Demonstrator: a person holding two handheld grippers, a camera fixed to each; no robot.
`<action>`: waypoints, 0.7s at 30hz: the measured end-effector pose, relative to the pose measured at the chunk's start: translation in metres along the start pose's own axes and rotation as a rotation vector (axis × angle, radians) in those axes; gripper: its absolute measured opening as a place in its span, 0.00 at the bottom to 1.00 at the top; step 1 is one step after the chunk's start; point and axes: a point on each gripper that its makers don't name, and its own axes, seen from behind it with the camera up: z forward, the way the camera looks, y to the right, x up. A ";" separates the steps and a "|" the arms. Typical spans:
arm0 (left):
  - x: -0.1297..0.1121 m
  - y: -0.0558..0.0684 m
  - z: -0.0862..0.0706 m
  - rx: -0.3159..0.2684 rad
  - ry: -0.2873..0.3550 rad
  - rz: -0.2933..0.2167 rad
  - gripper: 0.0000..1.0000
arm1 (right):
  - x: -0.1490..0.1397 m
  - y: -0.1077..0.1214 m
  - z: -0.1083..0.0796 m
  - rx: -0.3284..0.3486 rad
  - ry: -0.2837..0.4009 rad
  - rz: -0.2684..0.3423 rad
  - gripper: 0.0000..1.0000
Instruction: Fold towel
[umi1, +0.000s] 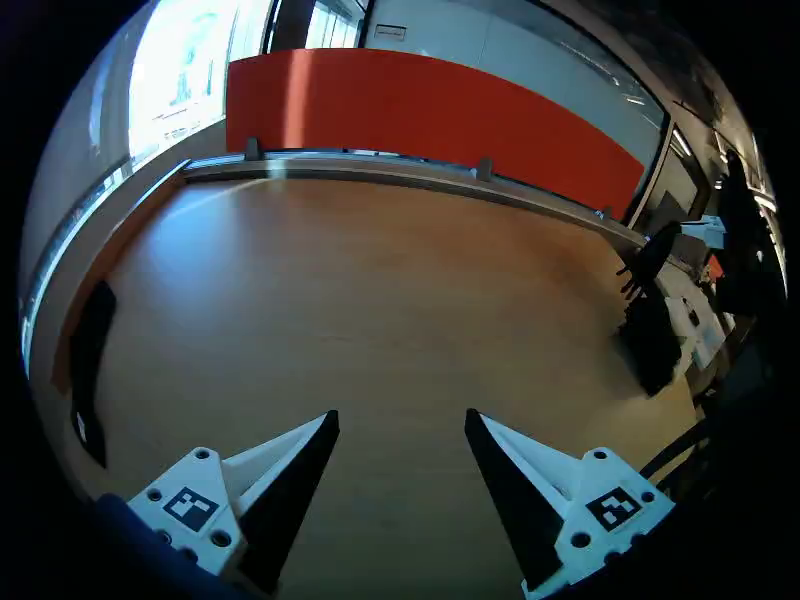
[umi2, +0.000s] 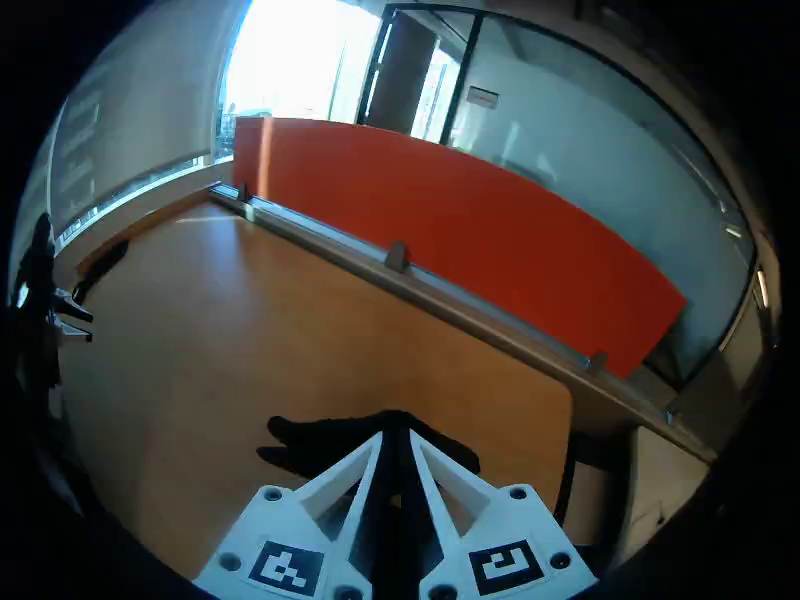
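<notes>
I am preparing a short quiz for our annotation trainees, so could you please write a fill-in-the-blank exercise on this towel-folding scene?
1. The left gripper hangs over the wooden table with its fingers ___.
2. The right gripper is shut on a towel whose colour is ___.
3. The partition along the table's far edge is coloured ___.

Missing words: open; dark; orange.
</notes>
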 end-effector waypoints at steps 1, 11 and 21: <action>0.000 0.001 0.000 0.000 0.000 0.001 0.94 | -0.002 0.002 -0.001 -0.002 -0.001 0.001 0.04; 0.001 0.009 0.001 -0.008 -0.005 0.006 0.94 | -0.020 0.008 -0.011 -0.016 -0.013 0.021 0.04; -0.003 0.016 0.000 -0.021 -0.011 0.021 0.94 | -0.071 0.012 -0.042 -0.058 -0.055 0.076 0.04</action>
